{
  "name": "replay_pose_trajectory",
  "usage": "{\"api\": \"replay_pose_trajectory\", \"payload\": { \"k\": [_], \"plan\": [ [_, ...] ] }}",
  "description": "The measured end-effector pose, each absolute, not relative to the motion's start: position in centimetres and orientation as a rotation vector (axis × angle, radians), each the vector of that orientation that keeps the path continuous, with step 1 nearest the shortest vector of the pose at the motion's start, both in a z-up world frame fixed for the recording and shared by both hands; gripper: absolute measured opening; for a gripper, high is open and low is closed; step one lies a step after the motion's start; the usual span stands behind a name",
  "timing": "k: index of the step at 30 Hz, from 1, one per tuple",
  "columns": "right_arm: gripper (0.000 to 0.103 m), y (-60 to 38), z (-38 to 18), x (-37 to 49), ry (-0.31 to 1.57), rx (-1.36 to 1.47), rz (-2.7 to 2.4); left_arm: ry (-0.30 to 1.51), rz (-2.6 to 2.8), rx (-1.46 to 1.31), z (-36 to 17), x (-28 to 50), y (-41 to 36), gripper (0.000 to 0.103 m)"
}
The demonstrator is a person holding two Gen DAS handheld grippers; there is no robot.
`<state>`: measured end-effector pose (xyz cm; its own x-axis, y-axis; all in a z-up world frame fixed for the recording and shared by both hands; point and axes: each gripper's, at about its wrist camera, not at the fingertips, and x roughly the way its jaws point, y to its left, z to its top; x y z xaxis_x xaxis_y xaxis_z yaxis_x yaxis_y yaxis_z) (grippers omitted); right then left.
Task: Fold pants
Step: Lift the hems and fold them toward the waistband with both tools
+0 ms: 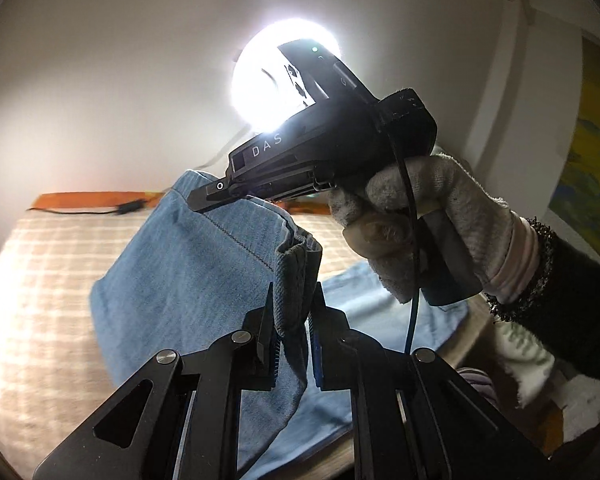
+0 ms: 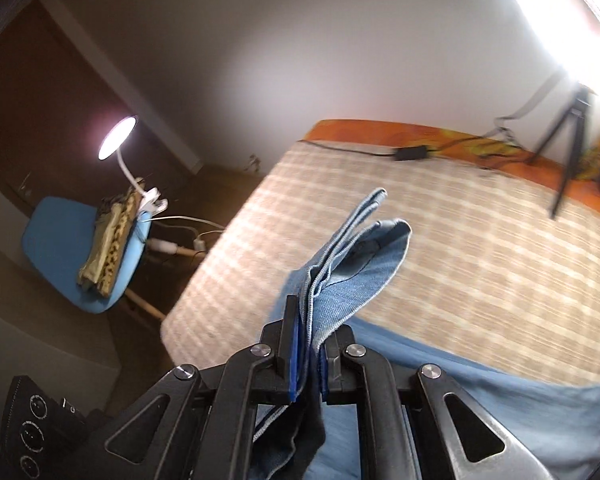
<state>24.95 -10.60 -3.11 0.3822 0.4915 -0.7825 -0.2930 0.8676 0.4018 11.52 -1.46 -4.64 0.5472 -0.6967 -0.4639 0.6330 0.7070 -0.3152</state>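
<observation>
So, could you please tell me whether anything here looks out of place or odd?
Nothing with the pants; both tools grip them above the bed. Oddities: a tripod and a cabled adapter sit on the bed.

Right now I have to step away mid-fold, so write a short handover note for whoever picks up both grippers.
Left gripper: shut on a bunched edge of the blue denim pants, lifted.
Right gripper: shut on another layered edge of the pants, also raised.
The rest of the pants trails down onto the checked bed.
Done: both edges picked up and held in the air.
Left: carry the held edges over, lay them down flat, release, then finish the folds.
</observation>
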Motion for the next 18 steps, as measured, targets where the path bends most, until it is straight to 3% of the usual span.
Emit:
{"api": "replay_pose_trajectory", "payload": {
  "k": [18],
  "plan": [
    [0.005, -26.8, -8.7, 20.4, 1.107, 0.261, 0.306, 0.744, -0.988, -0.060, -9.0, 13.6, -14.3, 0.010]
  ]
}}
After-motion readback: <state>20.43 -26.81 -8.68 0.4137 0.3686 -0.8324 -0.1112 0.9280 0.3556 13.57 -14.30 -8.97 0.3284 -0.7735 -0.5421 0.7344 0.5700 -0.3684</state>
